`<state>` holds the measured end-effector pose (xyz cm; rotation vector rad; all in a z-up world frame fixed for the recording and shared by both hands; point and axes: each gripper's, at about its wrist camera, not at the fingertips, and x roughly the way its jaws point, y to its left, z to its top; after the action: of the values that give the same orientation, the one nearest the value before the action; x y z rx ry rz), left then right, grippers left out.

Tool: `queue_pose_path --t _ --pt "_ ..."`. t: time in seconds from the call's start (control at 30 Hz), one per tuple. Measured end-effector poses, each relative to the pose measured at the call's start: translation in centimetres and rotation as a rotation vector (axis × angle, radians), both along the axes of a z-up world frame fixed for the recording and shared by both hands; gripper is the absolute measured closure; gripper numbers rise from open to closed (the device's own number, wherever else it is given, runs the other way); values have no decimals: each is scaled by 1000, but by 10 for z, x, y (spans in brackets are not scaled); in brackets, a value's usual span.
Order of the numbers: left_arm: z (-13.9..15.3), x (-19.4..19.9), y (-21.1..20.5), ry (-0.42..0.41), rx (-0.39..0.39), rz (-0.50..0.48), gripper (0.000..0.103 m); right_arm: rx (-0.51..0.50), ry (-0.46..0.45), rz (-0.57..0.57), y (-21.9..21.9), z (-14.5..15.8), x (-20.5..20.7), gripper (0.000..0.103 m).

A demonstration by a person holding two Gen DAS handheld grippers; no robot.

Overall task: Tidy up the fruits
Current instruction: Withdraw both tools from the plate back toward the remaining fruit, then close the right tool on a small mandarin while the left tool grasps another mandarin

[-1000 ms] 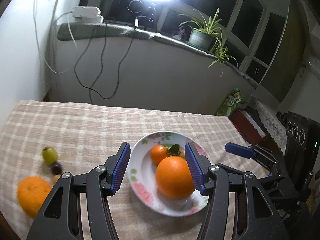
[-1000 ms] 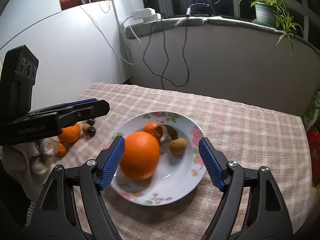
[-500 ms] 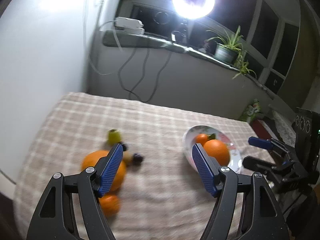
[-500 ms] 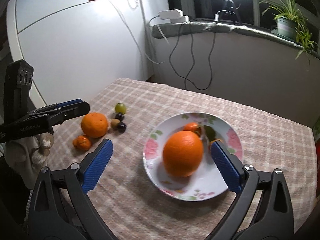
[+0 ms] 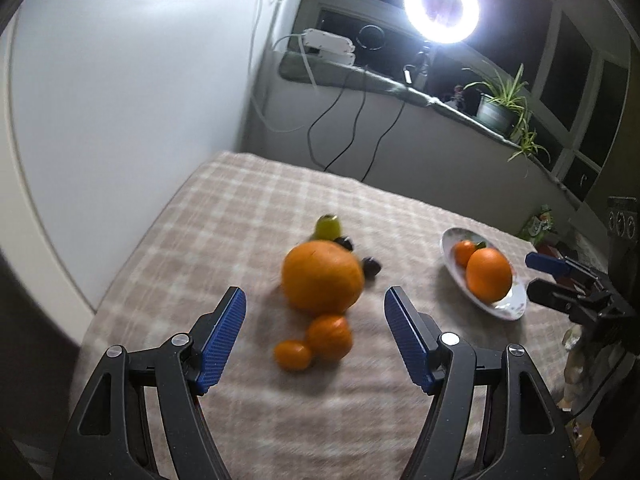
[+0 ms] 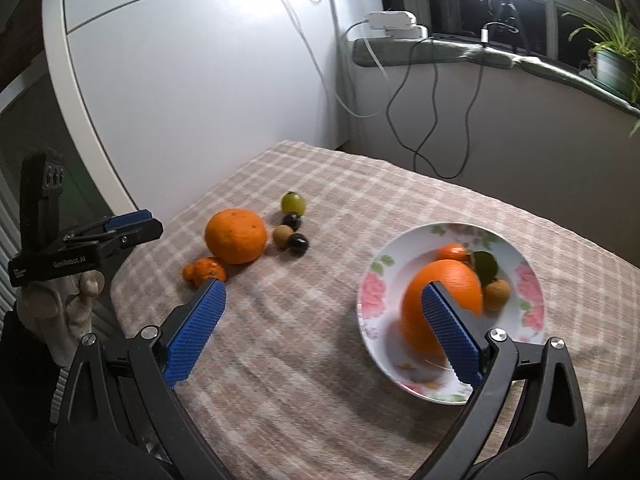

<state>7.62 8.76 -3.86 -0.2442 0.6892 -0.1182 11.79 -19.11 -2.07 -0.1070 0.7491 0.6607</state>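
Observation:
My left gripper [image 5: 316,332] is open and empty, facing a loose fruit group: a large orange [image 5: 322,278], two small mandarins [image 5: 329,337], a green grape [image 5: 328,227] and dark grapes [image 5: 370,267]. The floral plate [image 5: 508,308] sits far right with a big orange [image 5: 488,274] and a mandarin. In the right wrist view my right gripper [image 6: 324,324] is open and empty above the cloth. Its right finger overlaps the plate [image 6: 376,292] and its big orange [image 6: 448,284]. The loose orange [image 6: 236,235], the mandarins [image 6: 204,270], a green grape [image 6: 293,202] and a brown fruit [image 6: 283,235] lie to the left.
A checked cloth [image 6: 312,368] covers the table. A white wall panel [image 6: 192,80] stands at the left edge. Cables [image 6: 428,120] hang from the sill behind, with a potted plant [image 6: 612,64] and a ring light [image 5: 442,7].
My left gripper swung left from over the plate to face the loose fruit group. My right gripper pulled back and turned left, so the plate sits further right in its view.

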Motion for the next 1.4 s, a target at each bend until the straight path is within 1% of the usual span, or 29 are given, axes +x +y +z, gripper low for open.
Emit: queue_pose_path --t 0.2,0.27,0.37,0.5,0.6,0.67,0.7,0.77,0.83,0.93,1.13,1.3,1.4 --pt "-19 -10 9 33 -10 7 34 6 24 60 22 -7 -4 3" --pt "-25 -12 10 45 -19 1 41 11 39 80 31 -10 -4 3" --pt "-31 -14 9 55 -23 -12 47 21 67 109 44 -15 -3 3" --pt "-37 -16 4 63 -14 -42 49 44 114 148 62 -23 0 3" --pt "-42 -15 -1 70 7 -62 52 54 151 180 77 -31 2 3" --pt "-45 -13 -3 78 14 -76 53 60 175 195 87 -36 5 5" --pt "-46 -12 -3 80 15 -79 54 63 188 199 90 -38 6 8" --pt "-49 -9 -3 85 22 -85 55 82 236 209 98 -45 12 12" --pt "-52 -6 -3 93 24 -88 56 97 279 210 104 -51 18 20" --pt "-56 -3 -3 100 33 -95 58 104 317 213 111 -60 23 27" --pt "-58 2 -5 98 58 -102 59 101 380 211 122 -75 32 36" --pt "-60 4 -7 96 78 -119 60 118 432 195 129 -85 44 41" --pt "-59 5 -9 93 89 -130 63 127 453 196 131 -88 48 41"
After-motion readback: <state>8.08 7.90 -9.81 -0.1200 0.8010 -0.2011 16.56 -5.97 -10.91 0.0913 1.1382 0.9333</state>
